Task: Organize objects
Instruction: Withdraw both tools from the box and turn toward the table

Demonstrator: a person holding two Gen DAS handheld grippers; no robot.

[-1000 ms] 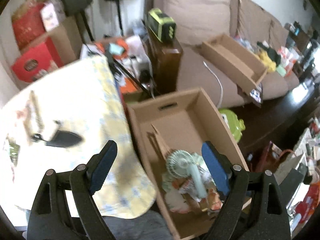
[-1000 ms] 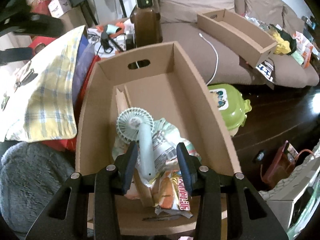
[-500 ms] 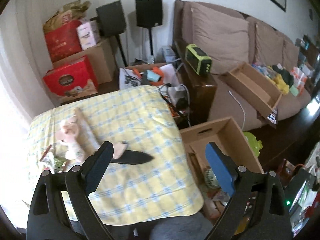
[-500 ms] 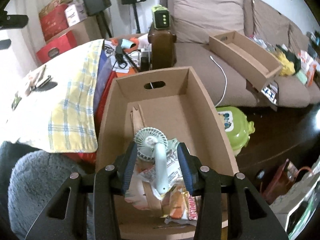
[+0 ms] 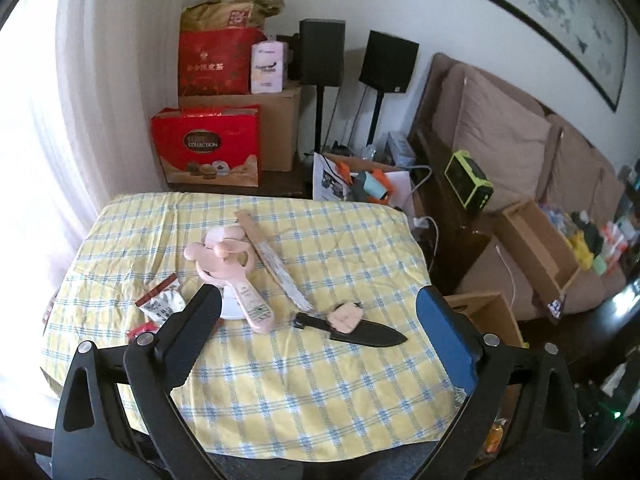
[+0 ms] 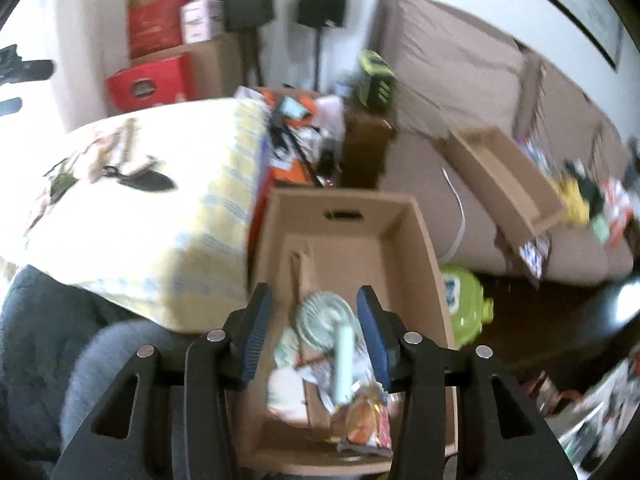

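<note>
The pink handheld fan (image 5: 230,276) lies on the yellow checked worktop (image 5: 328,384), head toward the wall and handle toward the near edge, with a long flat wooden strip (image 5: 272,258) just beside it, a black sheathed knife (image 5: 356,330) to its right and a small snack packet (image 5: 160,300) to its left. The cardboard box (image 6: 424,248) stands on the floor at the worktop's right side, already holding a mint green handheld fan (image 6: 332,332) and some snack wrappers (image 6: 366,416). The left gripper (image 5: 320,340) hangs over the near part of the cloth with nothing between its fingers, its jaws opening to about as wide as they go; the right gripper (image 6: 316,340) sits above the box, its jaws opening too, at a middling gap, and I judge it empty since the green fan lies down in the box below it. The step in hand looks like the left one going for one of the things on the cloth, the pink fan or the knife being closest. To do it well I would come down across the fan's slim handle, not its round head, and keep the pads off the loose cloth so it does not bunch. The cloth overhangs the worktop's right edge close to the box wall, so the carry across should clear that rim; there is bare cloth in front of the objects for the approach, and bare floor in the box's far half.
</note>
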